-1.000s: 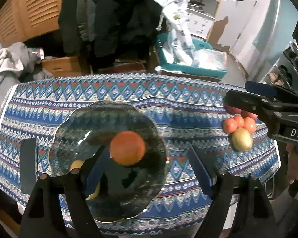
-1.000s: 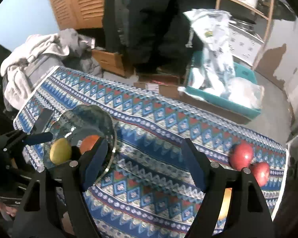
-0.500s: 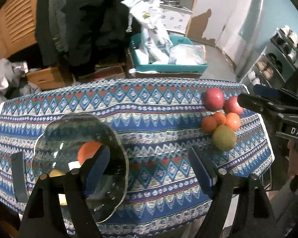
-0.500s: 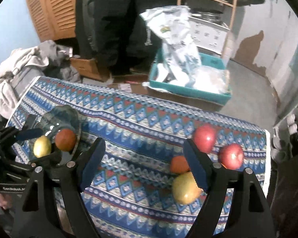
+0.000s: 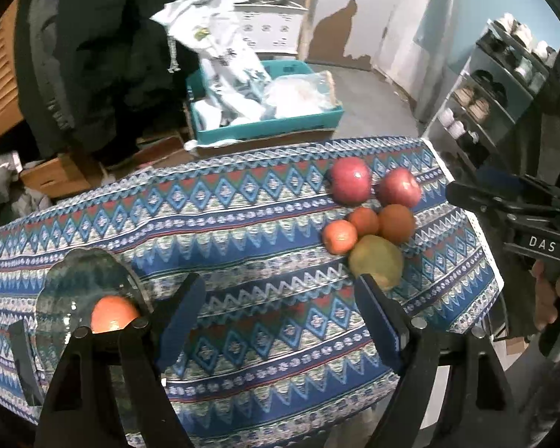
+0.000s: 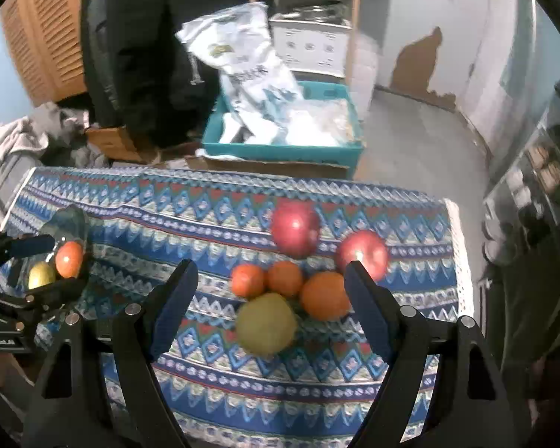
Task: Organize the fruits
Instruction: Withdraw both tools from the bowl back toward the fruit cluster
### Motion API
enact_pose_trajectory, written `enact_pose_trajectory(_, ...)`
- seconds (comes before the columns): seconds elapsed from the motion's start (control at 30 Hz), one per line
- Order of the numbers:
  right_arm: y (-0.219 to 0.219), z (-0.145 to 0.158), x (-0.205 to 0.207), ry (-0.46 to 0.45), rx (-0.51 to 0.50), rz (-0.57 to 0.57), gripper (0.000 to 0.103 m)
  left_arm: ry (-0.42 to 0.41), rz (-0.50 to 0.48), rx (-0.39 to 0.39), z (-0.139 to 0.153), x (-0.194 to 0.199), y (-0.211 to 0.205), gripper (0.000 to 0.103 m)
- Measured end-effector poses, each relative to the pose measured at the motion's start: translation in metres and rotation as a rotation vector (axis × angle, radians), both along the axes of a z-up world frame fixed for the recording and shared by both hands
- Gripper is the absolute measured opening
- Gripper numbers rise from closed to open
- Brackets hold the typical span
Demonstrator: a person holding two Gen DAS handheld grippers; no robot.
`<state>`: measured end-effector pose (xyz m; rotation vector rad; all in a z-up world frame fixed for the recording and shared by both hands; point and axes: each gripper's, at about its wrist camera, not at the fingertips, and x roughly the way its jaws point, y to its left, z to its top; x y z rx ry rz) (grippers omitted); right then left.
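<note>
Both grippers, left gripper [image 5: 276, 311] and right gripper [image 6: 270, 293], hang released and empty above the patterned-cloth worktop [image 6: 220, 220]. The right should centre on the round yellow-green fruit [image 6: 266, 323] nearest in the pile before clenching, bound for the clear glass bowl [image 5: 78, 280] at the far left.
</note>
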<state>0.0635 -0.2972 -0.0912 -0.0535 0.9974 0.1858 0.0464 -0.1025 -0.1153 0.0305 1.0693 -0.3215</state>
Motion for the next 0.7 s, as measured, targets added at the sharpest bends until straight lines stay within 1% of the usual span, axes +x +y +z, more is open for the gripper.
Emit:
enact_pose_trajectory(0.23,-0.034,-0.010,-0.004,0.016,-0.018,-0.058,0.081,0.012,-0.056,0.009,-0.006,0.005,-0.037,0.085)
enact_pose_trajectory(0.47,-0.061,-0.020,-0.008,0.032,-0.016,-0.101,0.081,0.038,-0.084,-0.001,-0.015,0.013,-0.066,0.085)
enact_pose_trajectory(0.7,-0.086,-0.034,-0.007,0.068,-0.011,-0.147,0.081,0.085,-0.111,0.005,-0.033,0.026,-0.091,0.085)
